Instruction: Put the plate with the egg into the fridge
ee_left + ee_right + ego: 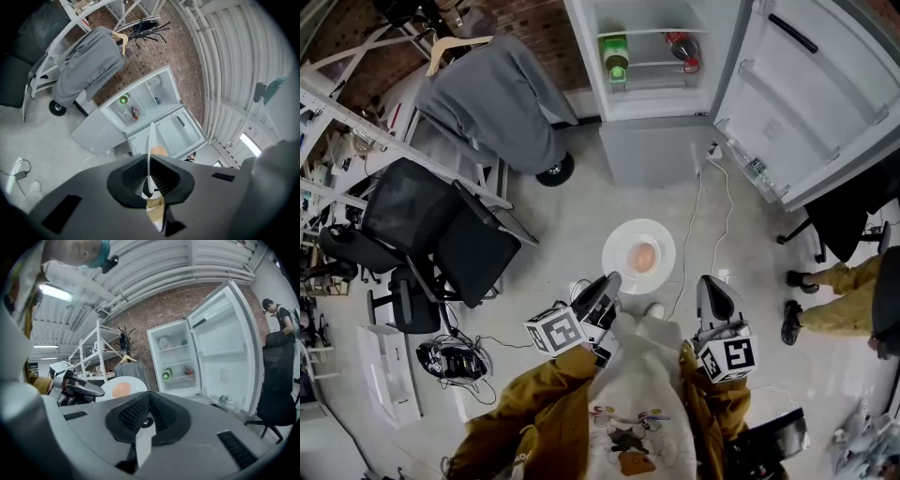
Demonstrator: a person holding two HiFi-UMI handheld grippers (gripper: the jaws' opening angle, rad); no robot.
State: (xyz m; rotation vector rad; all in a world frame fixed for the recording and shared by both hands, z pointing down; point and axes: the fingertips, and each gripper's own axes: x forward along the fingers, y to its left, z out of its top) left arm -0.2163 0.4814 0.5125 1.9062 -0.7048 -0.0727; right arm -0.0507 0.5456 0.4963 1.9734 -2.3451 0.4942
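Observation:
A white plate [638,242] with an egg [644,257] on it hangs level above the floor, in front of the open fridge [652,56]. My left gripper [610,283] is shut on the plate's near-left rim. In the left gripper view the plate [150,140] runs edge-on between the jaws, with the egg [160,151] just past them. My right gripper [715,287] is shut and holds nothing, to the right of the plate. The right gripper view shows the plate [133,384], the egg [121,389] and the left gripper [79,389] at its left.
The fridge door [811,94] stands wide open to the right. A green bottle [616,56] and a red-capped bottle [682,49] lie on the fridge shelves. Black office chairs [441,234] and a grey-draped rack [492,98] stand left. Cables [698,216] cross the floor. A person's legs [834,300] are at right.

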